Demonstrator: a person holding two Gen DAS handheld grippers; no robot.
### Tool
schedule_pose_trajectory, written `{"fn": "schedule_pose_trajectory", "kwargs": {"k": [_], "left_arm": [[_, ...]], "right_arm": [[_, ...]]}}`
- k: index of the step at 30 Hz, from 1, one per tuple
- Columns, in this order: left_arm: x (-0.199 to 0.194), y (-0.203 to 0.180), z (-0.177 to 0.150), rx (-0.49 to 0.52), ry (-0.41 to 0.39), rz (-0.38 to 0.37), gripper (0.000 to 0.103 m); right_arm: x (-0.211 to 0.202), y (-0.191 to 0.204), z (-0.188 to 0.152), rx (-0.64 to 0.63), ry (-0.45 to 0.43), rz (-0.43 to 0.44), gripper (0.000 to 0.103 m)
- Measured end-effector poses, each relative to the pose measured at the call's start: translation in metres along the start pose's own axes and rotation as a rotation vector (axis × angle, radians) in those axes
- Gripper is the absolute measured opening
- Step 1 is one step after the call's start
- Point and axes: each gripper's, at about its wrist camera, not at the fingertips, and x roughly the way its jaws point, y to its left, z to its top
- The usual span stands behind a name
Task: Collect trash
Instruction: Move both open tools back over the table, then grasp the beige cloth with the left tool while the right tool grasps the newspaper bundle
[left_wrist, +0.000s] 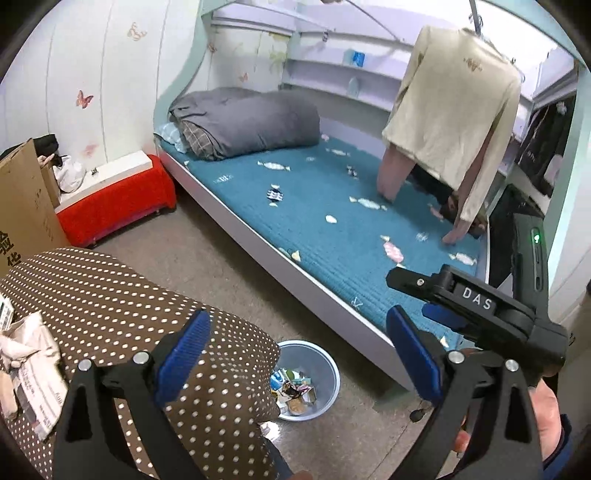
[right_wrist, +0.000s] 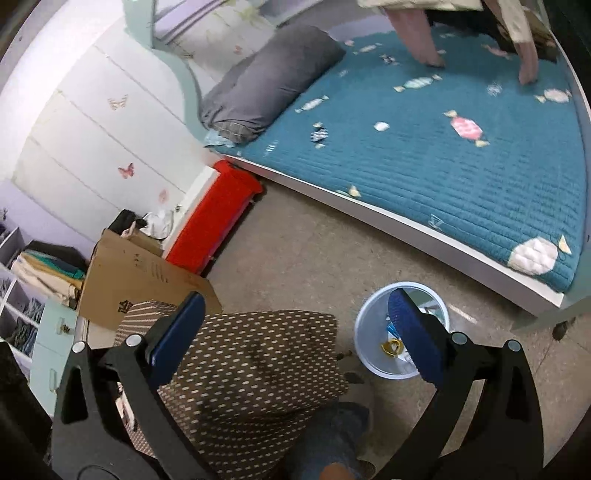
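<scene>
A pale blue trash bin (left_wrist: 325, 363) stands on the floor between the bed and a polka-dot covered surface. Crumpled wrappers (left_wrist: 295, 387) lie in its bottom. My left gripper (left_wrist: 299, 354) hangs above the bin, open, with nothing between its blue pads. The right gripper (left_wrist: 413, 295) shows at the right of the left wrist view, also spread. In the right wrist view the right gripper (right_wrist: 297, 332) is open and holds nothing. Its right finger overlaps the bin (right_wrist: 365, 343), where a yellow scrap (right_wrist: 391, 347) shows.
A bed with a teal candy-print cover (left_wrist: 332, 229) and a rolled grey quilt (left_wrist: 251, 122) fills the far side. The brown polka-dot cloth (left_wrist: 110, 295) carries crumpled newspaper (left_wrist: 33, 369). A cardboard box (right_wrist: 140, 273) and a red stool (left_wrist: 118, 203) stand left. A cream shirt (left_wrist: 454, 110) hangs over the bed.
</scene>
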Motion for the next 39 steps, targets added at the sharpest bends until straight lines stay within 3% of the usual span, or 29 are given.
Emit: {"fn": "schedule_pose_trajectory", "kwargs": {"k": [11,17,27,39], "left_arm": [[-0.065,0.038,-0.012,-0.053,-0.115,0.098,0.094],[-0.1,0.073,-0.026,-0.088,-0.177,0.207,0.094],[-0.141,0.153,-0.062,-0.232,-0.158,0.415,0.094],[-0.158,0.244,-0.103,-0.379,-0.111,0.528,0.094]], "right_arm": [[-0.022,0.09,-0.029,-0.242,-0.023,0.018,0.097],[-0.019,0.138,-0.055,-0.377,-0.001,0.04,0.097],[-0.002,0.211,-0.103,-0.556,0.062,0.124,0.097],[0.032,0.271,-0.145,-0.699,0.153,0.185,0.097]]}}
